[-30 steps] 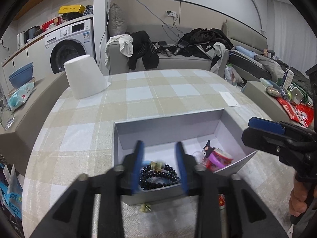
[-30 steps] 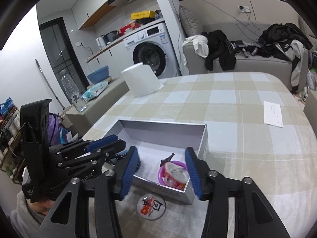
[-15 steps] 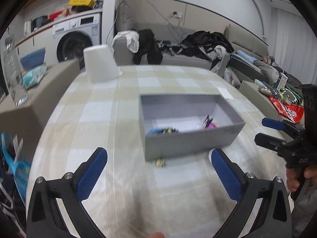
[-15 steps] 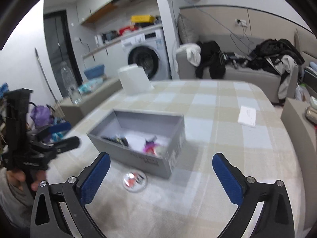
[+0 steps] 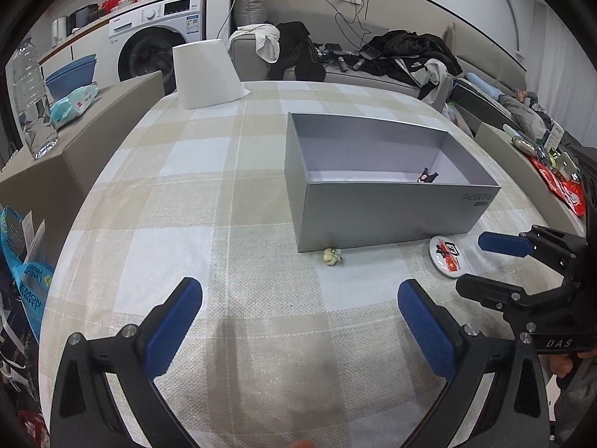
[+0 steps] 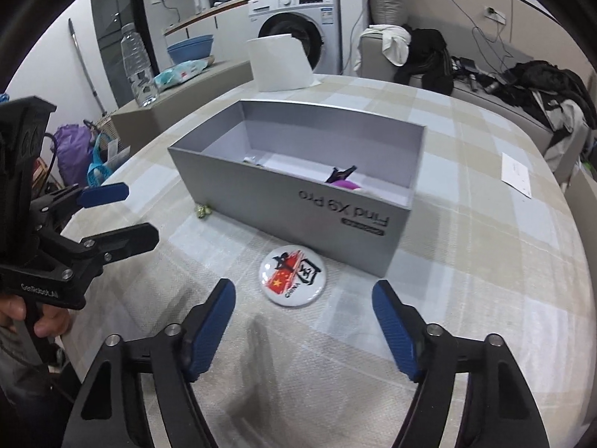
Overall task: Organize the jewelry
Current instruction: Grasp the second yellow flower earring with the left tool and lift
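A grey open box (image 5: 388, 216) (image 6: 298, 201) stands on the checked tablecloth; a black-and-purple trinket (image 6: 341, 177) (image 5: 427, 177) shows over its rim. A small yellow-green charm (image 5: 332, 256) (image 6: 203, 210) lies on the cloth at the box's near left corner. A round white badge (image 6: 293, 275) (image 5: 446, 257) lies in front of the box. My left gripper (image 5: 298, 317) is open and empty, back from the charm. My right gripper (image 6: 304, 321) is open and empty, just short of the badge. Each gripper shows in the other's view, the right (image 5: 496, 265) and the left (image 6: 112, 212).
A white paper roll (image 5: 207, 74) (image 6: 281, 63) stands at the table's far edge. A white slip of paper (image 6: 516, 173) lies at the right. A side bench holds a water bottle (image 5: 31, 100) and a blue bowl (image 5: 72, 76). A sofa with clothes (image 5: 373, 56) is behind.
Both grippers have opened wide and pulled back out of the box toward the near table edge. The dark bead bracelet stayed in the box, now hidden behind its wall.
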Available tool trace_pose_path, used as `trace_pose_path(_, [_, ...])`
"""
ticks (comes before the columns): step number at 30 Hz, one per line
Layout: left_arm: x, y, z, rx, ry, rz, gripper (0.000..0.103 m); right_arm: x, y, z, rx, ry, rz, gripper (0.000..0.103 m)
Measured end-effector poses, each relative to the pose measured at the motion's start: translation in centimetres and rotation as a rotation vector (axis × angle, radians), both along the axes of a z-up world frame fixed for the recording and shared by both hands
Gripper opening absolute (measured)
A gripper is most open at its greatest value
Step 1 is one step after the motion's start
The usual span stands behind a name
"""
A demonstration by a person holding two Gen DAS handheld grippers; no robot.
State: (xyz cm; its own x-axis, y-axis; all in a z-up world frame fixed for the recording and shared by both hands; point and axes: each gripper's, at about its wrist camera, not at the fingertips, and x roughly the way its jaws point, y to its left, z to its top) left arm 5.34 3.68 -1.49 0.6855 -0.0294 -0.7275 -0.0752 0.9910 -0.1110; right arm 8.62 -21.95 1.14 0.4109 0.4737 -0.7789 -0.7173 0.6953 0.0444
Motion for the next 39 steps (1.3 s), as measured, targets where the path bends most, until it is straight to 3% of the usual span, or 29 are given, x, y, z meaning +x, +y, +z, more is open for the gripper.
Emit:
trace_pose_path(2, [0.0, 0.1, -0.1, -0.019, 0.001, -0.009, 0.101, -0.1, 0.2, -0.3, -0.006, 0.004, 0.009, 0.067])
trace_pose_path(7, [0.2, -0.5, -0.5, 0.0, 0.029, -0.049, 0.066, -0.4, 1.5, -1.0, -0.063, -0.024, 0.023, 0.061])
trace_pose_path(17, [1.1, -1.0, -0.9, -0.005, 0.046, -0.071, 0.064, -0.2, 2.4, -1.0, -0.08, -0.035, 0.042, 0.057])
trace_pose_path(23, [2.0, -1.4, -1.2, 0.008, 0.066, -0.096, 0.037, -0.2, 2.4, -1.0, -0.08, -0.034, 0.045, 0.056])
trace_pose_path(25, [2.2, -1.5, -1.2, 0.009, 0.067, -0.104, 0.024, -0.2, 2.4, -0.9, -0.081, -0.036, 0.045, 0.056])
trace_pose_path(34, [2.6, -1.4, -1.2, 0.005, 0.068, -0.098, 0.007, -0.1, 2.3, -0.9, -0.08, -0.032, 0.051, 0.056])
trace_pose_path(39, [2.2, -1.2, -1.1, -0.012, 0.064, -0.105, 0.007, 0.0, 2.3, -0.9, -0.08, -0.03, 0.05, 0.056])
